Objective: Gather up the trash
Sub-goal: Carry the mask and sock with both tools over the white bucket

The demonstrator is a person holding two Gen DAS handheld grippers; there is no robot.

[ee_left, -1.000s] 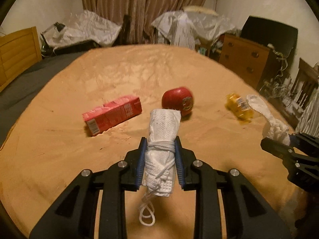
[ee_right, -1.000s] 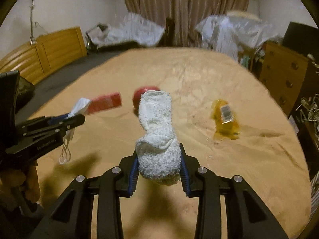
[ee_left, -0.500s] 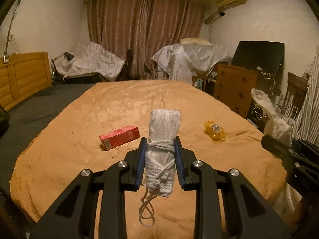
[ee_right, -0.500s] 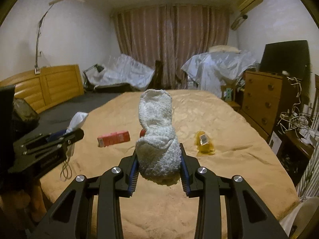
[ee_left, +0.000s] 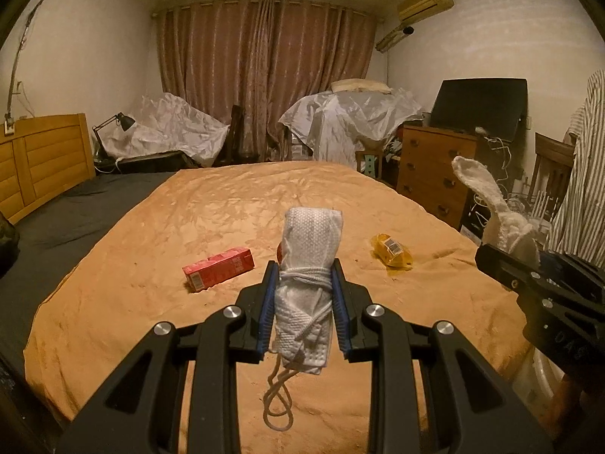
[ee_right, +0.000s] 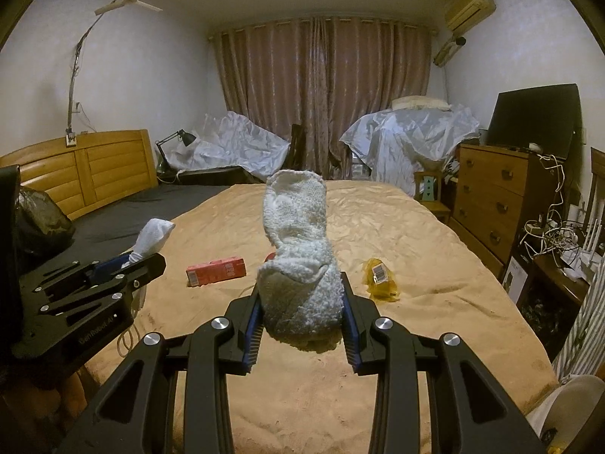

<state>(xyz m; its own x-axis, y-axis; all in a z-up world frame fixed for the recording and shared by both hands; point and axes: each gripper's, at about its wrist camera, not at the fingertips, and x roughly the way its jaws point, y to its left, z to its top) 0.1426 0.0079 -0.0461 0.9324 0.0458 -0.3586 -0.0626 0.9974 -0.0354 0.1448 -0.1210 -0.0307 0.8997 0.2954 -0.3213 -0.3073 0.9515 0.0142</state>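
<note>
My left gripper [ee_left: 302,310] is shut on a rolled white face mask [ee_left: 308,265] with its ear loops hanging down, held above the near end of the bed. My right gripper [ee_right: 300,325] is shut on a crumpled white sock [ee_right: 298,257]. On the orange bedspread [ee_left: 227,227] lie a red carton [ee_left: 218,268] on its side and a yellow wrapper [ee_left: 391,253] with a barcode. A red round thing is mostly hidden behind the mask. The carton [ee_right: 215,270] and wrapper [ee_right: 380,278] also show in the right wrist view.
A wooden headboard [ee_left: 41,159] stands at the left. A wooden dresser [ee_right: 495,204] with a black screen, cables and a chair stand at the right. Plastic-covered furniture [ee_left: 351,121] and curtains are at the far end. A white rim [ee_right: 571,412] shows at bottom right.
Both grippers have pulled back and up from the bed with the mask and the sock still held. The carton, wrapper and red round thing now look smaller and farther away.
</note>
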